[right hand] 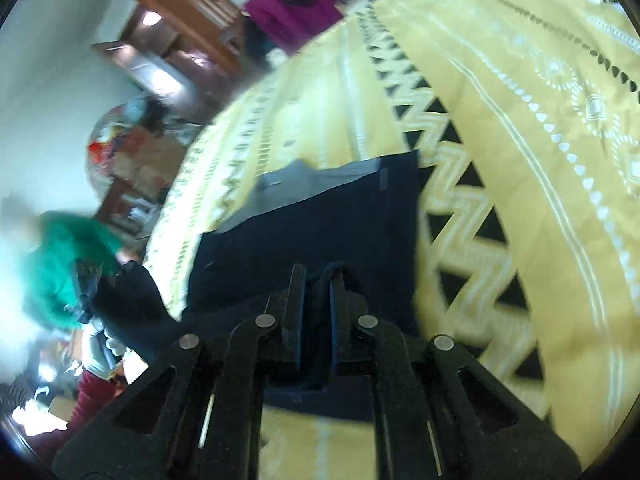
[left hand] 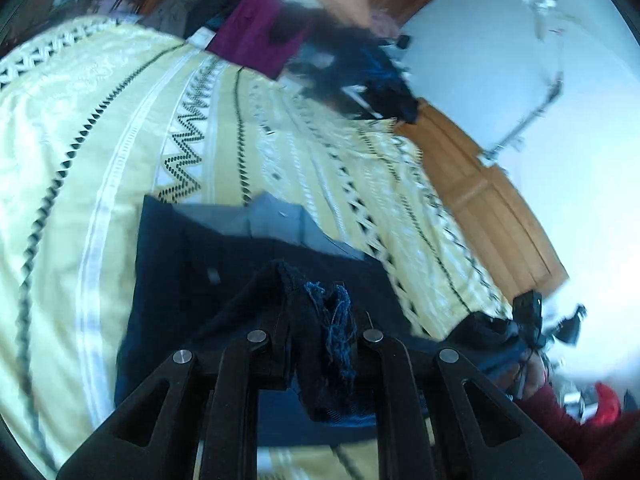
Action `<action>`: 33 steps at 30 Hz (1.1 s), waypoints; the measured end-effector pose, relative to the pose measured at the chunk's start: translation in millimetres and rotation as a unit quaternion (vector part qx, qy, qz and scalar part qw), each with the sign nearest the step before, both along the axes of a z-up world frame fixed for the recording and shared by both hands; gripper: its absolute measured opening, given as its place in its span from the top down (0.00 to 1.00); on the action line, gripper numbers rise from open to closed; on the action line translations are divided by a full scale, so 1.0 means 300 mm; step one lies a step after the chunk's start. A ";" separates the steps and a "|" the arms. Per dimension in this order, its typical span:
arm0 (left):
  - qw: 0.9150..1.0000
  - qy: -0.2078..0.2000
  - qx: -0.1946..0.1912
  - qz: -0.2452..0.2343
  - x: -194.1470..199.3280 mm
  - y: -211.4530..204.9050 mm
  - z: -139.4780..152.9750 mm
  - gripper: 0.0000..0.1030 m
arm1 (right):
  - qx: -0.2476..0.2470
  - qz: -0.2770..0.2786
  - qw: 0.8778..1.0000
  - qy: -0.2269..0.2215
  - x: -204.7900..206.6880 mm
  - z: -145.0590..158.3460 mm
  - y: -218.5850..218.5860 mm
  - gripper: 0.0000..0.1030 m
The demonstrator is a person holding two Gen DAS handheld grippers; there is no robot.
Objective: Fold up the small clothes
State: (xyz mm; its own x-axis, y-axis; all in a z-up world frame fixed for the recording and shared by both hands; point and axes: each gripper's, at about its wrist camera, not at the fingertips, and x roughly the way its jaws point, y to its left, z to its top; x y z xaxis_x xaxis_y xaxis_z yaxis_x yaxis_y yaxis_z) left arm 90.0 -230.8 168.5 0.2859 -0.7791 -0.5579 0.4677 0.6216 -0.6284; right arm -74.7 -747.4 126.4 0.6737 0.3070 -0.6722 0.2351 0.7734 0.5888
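A small dark navy garment [left hand: 192, 272] with a grey inner waistband [left hand: 276, 220] lies on a yellow patterned bedspread [left hand: 72, 128]. My left gripper [left hand: 320, 320] is shut on a bunched, frayed edge of that cloth, which hangs down between its fingers. In the right wrist view the same navy garment [right hand: 320, 224] spreads ahead, its grey lining [right hand: 304, 184] at the far end. My right gripper [right hand: 318, 280] is shut on the near edge of the fabric, lifted a little off the bedspread [right hand: 520, 140]. The other gripper [right hand: 100, 280] shows at the left, also holding dark cloth.
A magenta cloth [left hand: 260, 36] and a heap of dark clothes [left hand: 368, 76] lie at the far end of the bed. A wooden headboard [left hand: 480, 192] runs along the right. A person's red sleeve [left hand: 560, 420] is at lower right. Wooden furniture [right hand: 180, 20] stands beyond the bed.
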 end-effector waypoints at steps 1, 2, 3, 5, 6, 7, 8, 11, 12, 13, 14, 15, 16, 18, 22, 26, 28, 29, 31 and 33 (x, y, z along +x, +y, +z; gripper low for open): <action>1.000 0.003 0.012 0.003 0.075 -0.016 -0.034 0.86 | 0.002 -0.004 1.000 0.007 0.040 -0.034 -0.024 0.91; 1.000 0.012 0.026 0.011 0.149 -0.052 -0.080 0.86 | 0.006 -0.008 1.000 0.018 0.092 -0.083 -0.061 0.89; 0.999 0.027 0.033 0.015 0.219 -0.097 -0.131 0.83 | 0.006 -0.004 1.000 0.027 0.128 -0.118 -0.067 0.87; 0.996 0.044 0.074 0.027 0.344 -0.158 -0.270 0.79 | -0.001 0.009 0.998 0.061 0.207 -0.231 -0.085 0.83; 0.993 0.063 0.090 0.034 0.386 -0.178 -0.341 0.78 | -0.004 0.006 0.996 0.084 0.239 -0.287 -0.099 0.82; 0.989 0.096 0.106 0.043 0.432 -0.185 -0.429 0.74 | -0.006 0.003 0.995 0.100 0.255 -0.321 -0.111 0.82; 0.984 0.133 0.108 0.047 0.469 -0.179 -0.518 0.72 | -0.001 0.003 0.994 0.105 0.261 -0.356 -0.120 0.82; 0.987 0.140 0.051 0.057 0.475 -0.138 -0.525 0.70 | 0.012 0.011 0.997 0.076 0.220 -0.359 -0.130 0.77; 0.988 0.132 0.047 0.060 0.462 -0.130 -0.492 0.63 | 0.009 0.018 0.998 0.067 0.206 -0.353 -0.130 0.74; 0.990 0.116 0.044 0.066 0.442 -0.116 -0.446 0.59 | 0.008 0.021 0.998 0.062 0.201 -0.353 -0.132 0.72; 0.993 0.088 0.037 0.068 0.417 -0.099 -0.384 0.53 | 0.006 0.026 0.998 0.055 0.191 -0.347 -0.131 0.69; 0.995 0.064 0.038 0.072 0.392 -0.081 -0.339 0.48 | 0.003 0.026 0.998 0.048 0.186 -0.349 -0.133 0.65; 0.995 0.035 0.045 0.077 0.379 -0.066 -0.302 0.45 | 0.005 0.026 0.999 0.043 0.184 -0.351 -0.135 0.62; 0.993 -0.010 0.087 0.082 0.366 -0.063 -0.247 0.39 | 0.016 0.027 0.999 0.028 0.169 -0.346 -0.136 0.51; 0.985 -0.016 0.156 0.076 0.379 -0.073 -0.259 0.40 | 0.003 0.022 1.000 0.014 0.153 -0.331 -0.121 0.50; 0.978 -0.034 0.201 0.043 0.393 -0.141 -0.292 0.40 | -0.033 0.034 0.999 0.010 0.145 -0.330 -0.087 0.50; 0.973 -0.047 0.227 0.021 0.413 -0.194 -0.317 0.40 | -0.038 0.033 0.999 0.006 0.143 -0.334 -0.084 0.50; 0.970 -0.046 0.237 0.013 0.433 -0.218 -0.336 0.40 | -0.037 0.032 0.999 0.005 0.149 -0.342 -0.085 0.50; 0.969 -0.026 0.245 0.011 0.478 -0.251 -0.384 0.40 | -0.034 0.030 0.999 0.004 0.150 -0.352 -0.089 0.50; 0.966 -0.013 0.258 0.020 0.516 -0.256 -0.428 0.40 | -0.040 0.032 0.999 0.000 0.148 -0.355 -0.085 0.50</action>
